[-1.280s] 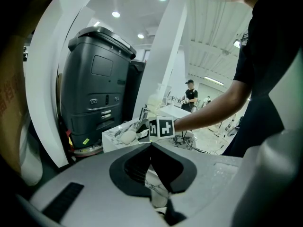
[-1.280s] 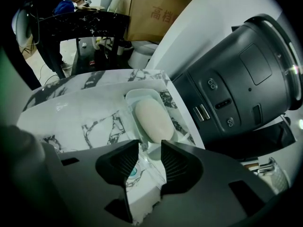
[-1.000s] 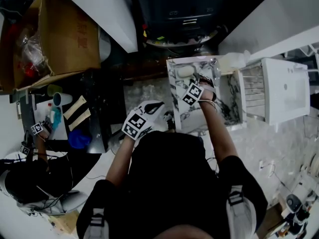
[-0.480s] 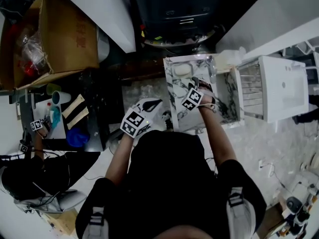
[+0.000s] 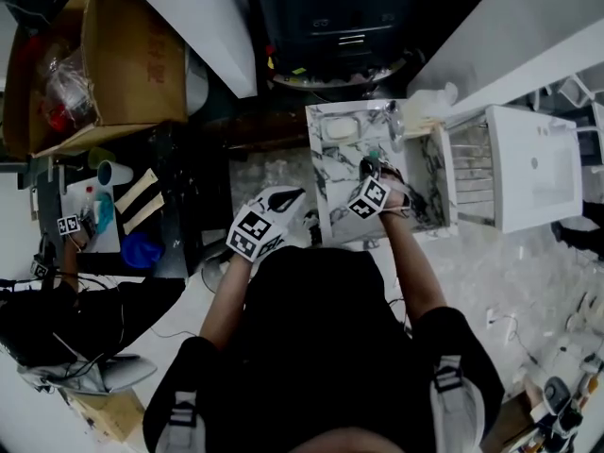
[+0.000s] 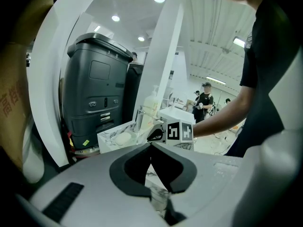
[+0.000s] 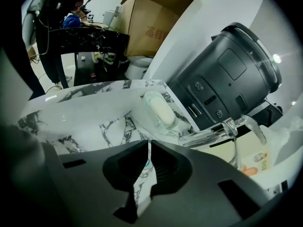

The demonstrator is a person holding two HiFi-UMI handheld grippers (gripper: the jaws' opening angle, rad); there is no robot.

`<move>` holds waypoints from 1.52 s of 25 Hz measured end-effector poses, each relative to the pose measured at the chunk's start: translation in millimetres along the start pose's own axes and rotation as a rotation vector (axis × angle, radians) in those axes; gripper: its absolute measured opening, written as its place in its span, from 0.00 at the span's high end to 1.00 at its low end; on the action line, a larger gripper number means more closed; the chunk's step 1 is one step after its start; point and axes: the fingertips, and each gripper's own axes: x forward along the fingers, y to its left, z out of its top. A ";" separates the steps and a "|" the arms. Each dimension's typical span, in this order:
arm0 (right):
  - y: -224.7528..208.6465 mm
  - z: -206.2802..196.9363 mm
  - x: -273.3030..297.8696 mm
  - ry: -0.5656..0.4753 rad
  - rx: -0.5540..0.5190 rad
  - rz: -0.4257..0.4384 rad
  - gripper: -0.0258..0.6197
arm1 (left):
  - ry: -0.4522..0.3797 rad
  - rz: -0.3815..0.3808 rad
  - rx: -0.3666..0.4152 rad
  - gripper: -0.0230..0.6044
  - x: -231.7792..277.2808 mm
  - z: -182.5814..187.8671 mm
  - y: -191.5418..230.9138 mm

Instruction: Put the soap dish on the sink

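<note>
1. Head view: the marble sink (image 5: 326,192) stands in front of the person. The soap dish (image 5: 342,128) with its pale bar sits on the sink's far left corner, left of the tap (image 5: 394,116). The right gripper (image 5: 368,168) hangs over the basin, apart from the dish. The left gripper (image 5: 291,198) is held just off the sink's left edge. Only this view takes in both grippers at once, along with the cardboard box (image 5: 113,55) and the white cabinet (image 5: 533,163). From up here the jaws are too small to read
2. Left gripper view: the left gripper's (image 6: 150,145) jaw tips meet, and nothing is between them. Past them the right gripper's marker cube shows side-on, with the dish low on the sink corner in front of a dark bin (image 6: 97,93). Only this view catches people standing far back in the room
3. Right gripper view: the right gripper's (image 7: 148,143) jaws have just been closing and now stand together at a thin slit, gripping nothing. Only marbled basin shows through the slit. The dish appears closest here, an oval tray with white soap on the rim corner, beyond the jaw tips and clear of them
</note>
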 end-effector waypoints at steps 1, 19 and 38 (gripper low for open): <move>-0.5 0.0 -3.9 -0.015 0.006 -0.010 0.95 | 0.000 0.001 -0.002 0.97 -0.4 -0.7 -2.7; -8.2 -4.4 -99.5 -0.322 0.322 0.091 0.97 | -0.012 -0.019 -0.001 0.97 25.2 17.1 -53.7; 1.4 -29.4 -181.7 -0.522 0.408 0.182 0.97 | 0.007 -0.027 0.007 0.97 48.8 11.6 -113.2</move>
